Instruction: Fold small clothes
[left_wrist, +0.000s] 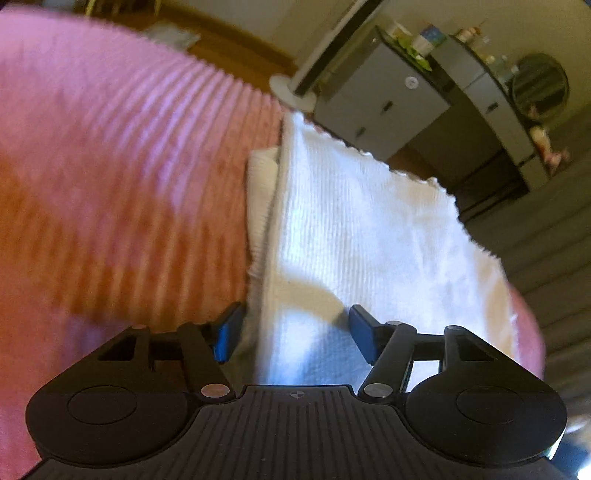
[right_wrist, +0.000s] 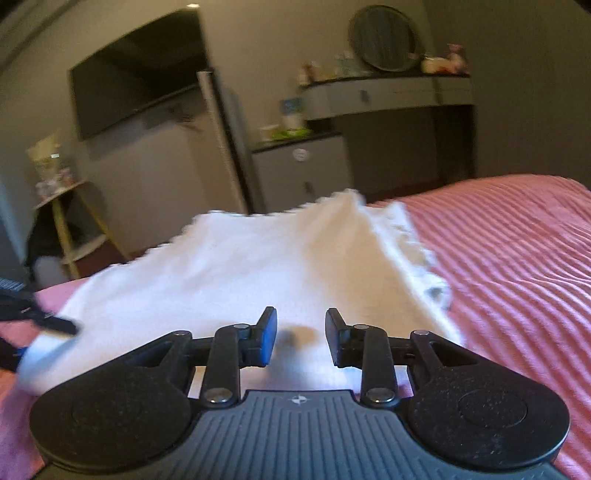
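A small white ribbed garment (left_wrist: 354, 229) with a scalloped hem lies partly folded on the pink ribbed bedspread (left_wrist: 110, 166). My left gripper (left_wrist: 293, 334) is open, its blue pads straddling the garment's near folded edge. In the right wrist view the same garment (right_wrist: 240, 273) spreads out ahead, with a raised crease near its far right. My right gripper (right_wrist: 301, 338) is open and empty just above the garment's near edge. The left gripper's dark finger (right_wrist: 55, 323) shows at the garment's left corner.
The pink bedspread (right_wrist: 517, 277) stretches to the right. Beyond the bed stand a grey cabinet (right_wrist: 303, 173), a wall television (right_wrist: 136, 92), a vanity shelf with a round mirror (right_wrist: 384, 37) and a small wooden shelf (right_wrist: 70, 229) at the left.
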